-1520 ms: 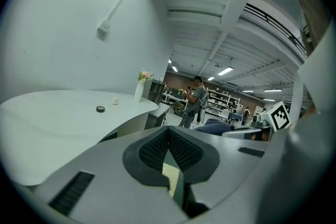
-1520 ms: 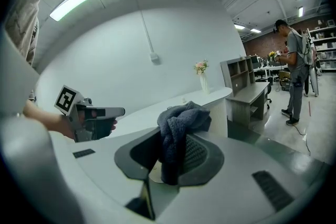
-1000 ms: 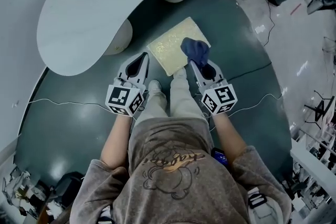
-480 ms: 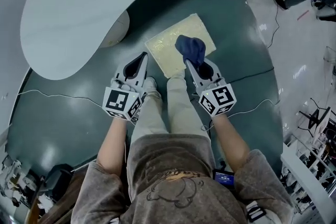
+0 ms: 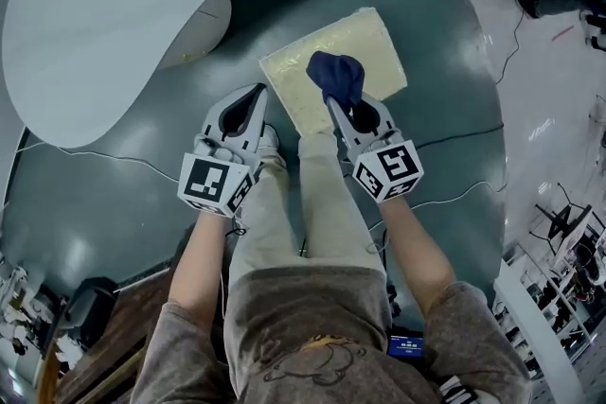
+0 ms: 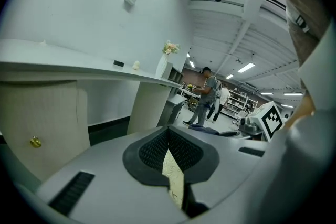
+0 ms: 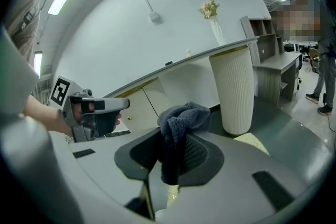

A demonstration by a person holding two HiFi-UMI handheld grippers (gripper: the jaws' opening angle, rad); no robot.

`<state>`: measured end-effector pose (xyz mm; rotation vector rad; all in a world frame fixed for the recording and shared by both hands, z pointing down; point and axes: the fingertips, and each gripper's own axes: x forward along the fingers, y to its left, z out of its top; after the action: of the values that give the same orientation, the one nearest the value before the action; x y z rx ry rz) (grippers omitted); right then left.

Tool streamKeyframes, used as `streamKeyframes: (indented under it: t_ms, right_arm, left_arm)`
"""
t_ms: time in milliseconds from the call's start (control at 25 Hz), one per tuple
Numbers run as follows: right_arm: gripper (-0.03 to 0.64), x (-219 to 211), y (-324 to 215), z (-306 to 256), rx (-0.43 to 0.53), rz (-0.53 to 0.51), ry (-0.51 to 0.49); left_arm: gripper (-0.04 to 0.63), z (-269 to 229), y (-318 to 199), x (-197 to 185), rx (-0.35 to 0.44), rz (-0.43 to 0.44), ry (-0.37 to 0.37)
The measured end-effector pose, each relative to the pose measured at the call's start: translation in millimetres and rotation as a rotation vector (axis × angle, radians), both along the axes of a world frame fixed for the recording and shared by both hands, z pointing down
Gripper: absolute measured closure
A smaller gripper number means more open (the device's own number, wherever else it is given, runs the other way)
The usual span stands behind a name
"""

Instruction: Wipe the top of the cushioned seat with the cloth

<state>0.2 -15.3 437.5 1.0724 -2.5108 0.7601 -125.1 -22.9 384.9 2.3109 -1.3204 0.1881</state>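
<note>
Navy cloth bunches in the right gripper's clamped jaws; only the head view shows it over the cushioned seat. The left gripper has its jaws together, empty.

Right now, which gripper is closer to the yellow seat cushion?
Right. The right gripper, clamping the blue cloth, is over the seat cushion; the left gripper hangs beside its near-left corner.

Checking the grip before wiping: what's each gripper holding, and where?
Right gripper pinches the cloth by a bunched fold; left gripper is shut, empty.
</note>
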Motion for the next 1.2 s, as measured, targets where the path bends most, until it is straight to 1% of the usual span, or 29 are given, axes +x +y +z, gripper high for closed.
streamKeyframes:
  t_ms: [280,640,880,1040,1200]
  right_arm:
    - [0.525,-14.2,-6.5,40.9,-0.021,-0.072,0.013]
    - [0.525,-70.5,-2.0,87.0,-0.033,-0.217,0.042]
    - [0.525,-102.7,4.6,129.3,-0.044,-0.309,0.098]
    - [0.526,-116.9,11.4,153.8,-0.073,-0.323,0.125]
    - [0.526,-116.0,8.2,175.9,-0.1,-0.327,0.155]
  left_arm:
    - [0.58,21.3,-10.0,0.6,-0.012,-0.037,0.012]
    - [0.58,38.1,4.1,-20.9,-0.04,-0.087,-0.004]
    - [0.58,54.3,7.6,-34.3,-0.063,-0.133,0.017]
    - [0.58,59.9,13.8,-43.4,-0.081,-0.15,0.018]
    - [0.58,63.5,11.9,-40.8,-0.09,-0.146,0.011]
